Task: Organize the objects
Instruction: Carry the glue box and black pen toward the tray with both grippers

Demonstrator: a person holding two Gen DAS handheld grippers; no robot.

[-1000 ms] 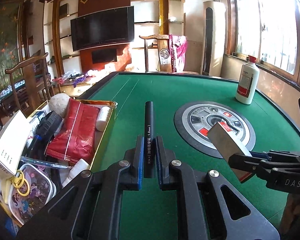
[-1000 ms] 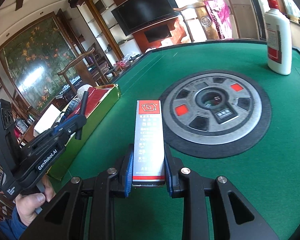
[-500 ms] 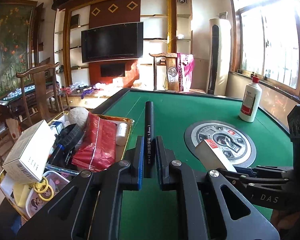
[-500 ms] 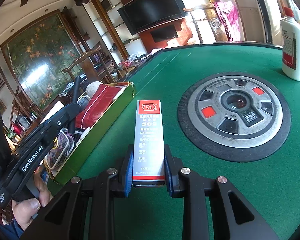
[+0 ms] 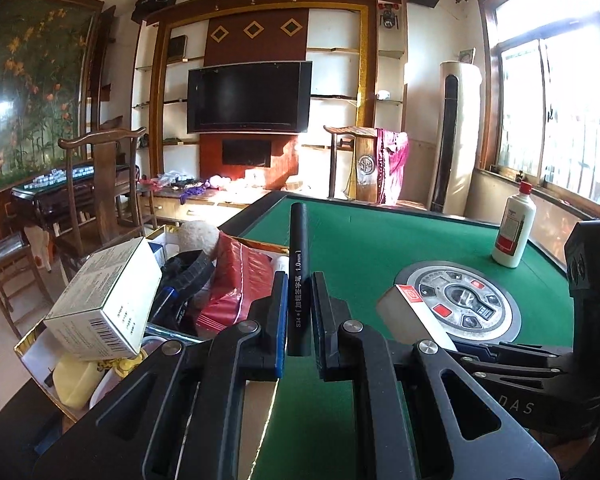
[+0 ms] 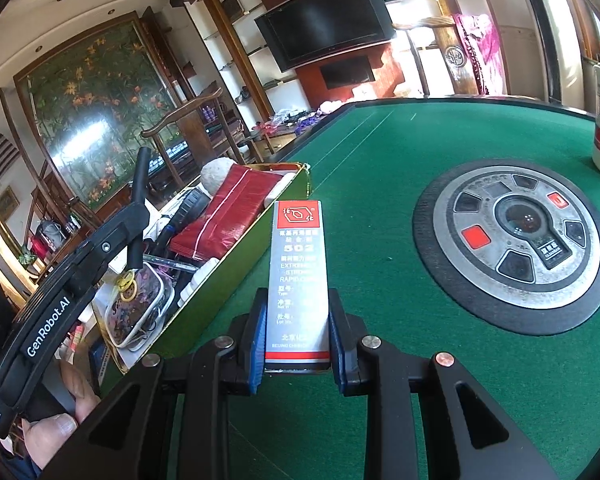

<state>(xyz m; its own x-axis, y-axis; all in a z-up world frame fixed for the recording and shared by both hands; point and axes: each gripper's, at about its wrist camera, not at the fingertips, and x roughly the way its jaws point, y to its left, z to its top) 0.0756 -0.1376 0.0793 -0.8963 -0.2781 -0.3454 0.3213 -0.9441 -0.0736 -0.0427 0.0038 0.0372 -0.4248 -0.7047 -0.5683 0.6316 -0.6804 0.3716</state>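
Note:
My left gripper [image 5: 298,312] is shut on a black pen [image 5: 299,264] that stands up between its pads, above the near edge of the green table. My right gripper [image 6: 298,320] is shut on a slim grey glue box [image 6: 298,264] with a red top. In the left wrist view that glue box [image 5: 416,314] shows at the right, held over the felt. The gold-rimmed tray [image 6: 236,256] lies at the table's left side, crowded with a red packet [image 6: 224,216], a white carton [image 5: 108,300] and other items. In the right wrist view the pen [image 6: 139,200] hovers over the tray.
A round grey control hub [image 6: 516,244] sits in the middle of the green felt [image 6: 380,160]. A white bottle with a red cap [image 5: 514,228] stands at the far right edge. A hand [image 6: 56,420] holds the left gripper's handle. Wooden chairs stand beyond the table.
Both grippers have drawn back and leftward toward the tray with their loads still held. The left view has tilted up, so more of the room and less of the tray shows.

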